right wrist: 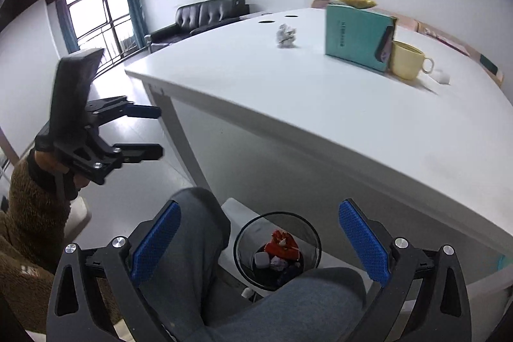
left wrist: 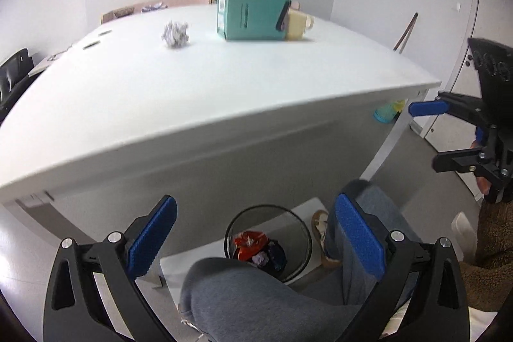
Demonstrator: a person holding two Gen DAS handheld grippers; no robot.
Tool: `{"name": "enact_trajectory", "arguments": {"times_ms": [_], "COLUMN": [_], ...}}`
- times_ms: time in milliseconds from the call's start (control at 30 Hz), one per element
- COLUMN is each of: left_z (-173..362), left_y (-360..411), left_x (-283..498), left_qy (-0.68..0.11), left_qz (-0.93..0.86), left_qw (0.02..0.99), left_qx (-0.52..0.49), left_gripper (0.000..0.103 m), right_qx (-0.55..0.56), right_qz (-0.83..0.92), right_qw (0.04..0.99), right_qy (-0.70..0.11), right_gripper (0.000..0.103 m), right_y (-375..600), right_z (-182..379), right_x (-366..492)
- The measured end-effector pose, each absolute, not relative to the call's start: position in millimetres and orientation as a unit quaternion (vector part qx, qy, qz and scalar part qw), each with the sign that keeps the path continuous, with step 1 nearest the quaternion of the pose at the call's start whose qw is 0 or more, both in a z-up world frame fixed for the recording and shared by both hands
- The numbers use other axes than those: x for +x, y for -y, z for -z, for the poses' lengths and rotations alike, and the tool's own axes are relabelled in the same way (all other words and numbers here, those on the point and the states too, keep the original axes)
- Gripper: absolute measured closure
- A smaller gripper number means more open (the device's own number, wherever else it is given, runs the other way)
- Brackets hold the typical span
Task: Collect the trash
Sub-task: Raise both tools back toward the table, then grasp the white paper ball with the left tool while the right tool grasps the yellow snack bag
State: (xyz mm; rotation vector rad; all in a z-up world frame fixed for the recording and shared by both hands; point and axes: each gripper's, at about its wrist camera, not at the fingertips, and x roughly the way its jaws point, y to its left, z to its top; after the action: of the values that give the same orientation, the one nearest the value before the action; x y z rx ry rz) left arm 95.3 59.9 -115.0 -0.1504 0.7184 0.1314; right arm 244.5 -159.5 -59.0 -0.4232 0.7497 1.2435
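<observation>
White crumpled paper ball (left wrist: 175,34) sits mid-worktop (left wrist: 224,92), far from black mesh wastebasket (left wrist: 267,241). Left claw (left wrist: 256,233) and right claw (right wrist: 259,242): both apart, empty. Risk: loose pinch drops the ball short of the bin.

A white table (right wrist: 320,104) is bearing a crumpled paper ball (right wrist: 286,36); a teal book (right wrist: 356,36) is standing upright beside a yellow mug (right wrist: 407,60); on the grey floor (right wrist: 144,181) a wire-mesh bin (right wrist: 277,249) is sitting, trash inside.

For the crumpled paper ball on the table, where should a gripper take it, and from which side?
Grip the crumpled paper ball across its middle, coming from above or the near table edge. It is roughly round, sits alone, and the teal box stands clear to its right.
</observation>
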Motion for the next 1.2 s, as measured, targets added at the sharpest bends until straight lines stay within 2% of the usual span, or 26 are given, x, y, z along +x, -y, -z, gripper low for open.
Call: {"name": "enact_trajectory", "arguments": {"times_ms": [233, 867, 1200], "left_z": [84, 53, 48], "left_y": [-71, -128, -184], "left_x": [114, 214, 278], "left_qy": [-0.326, -0.344, -0.366], "left_qz": [-0.078, -0.080, -0.111], "left_qw": [0.940, 0.935, 0.922], "left_qx": [-0.059, -0.030, -0.055], "left_gripper": [0.004, 0.004, 0.004], "right_qx": [-0.192, -0.169, -0.183], "right_qz": [-0.547, -0.527, -0.522], "right_qw": [0.746, 0.765, 0.770], "right_qy": [-0.328, -0.330, -0.318], "right_gripper": [0.004, 0.004, 0.004], "right_y": [151, 86, 15], "right_z": [33, -10, -31], "right_x": [267, 366, 410]}}
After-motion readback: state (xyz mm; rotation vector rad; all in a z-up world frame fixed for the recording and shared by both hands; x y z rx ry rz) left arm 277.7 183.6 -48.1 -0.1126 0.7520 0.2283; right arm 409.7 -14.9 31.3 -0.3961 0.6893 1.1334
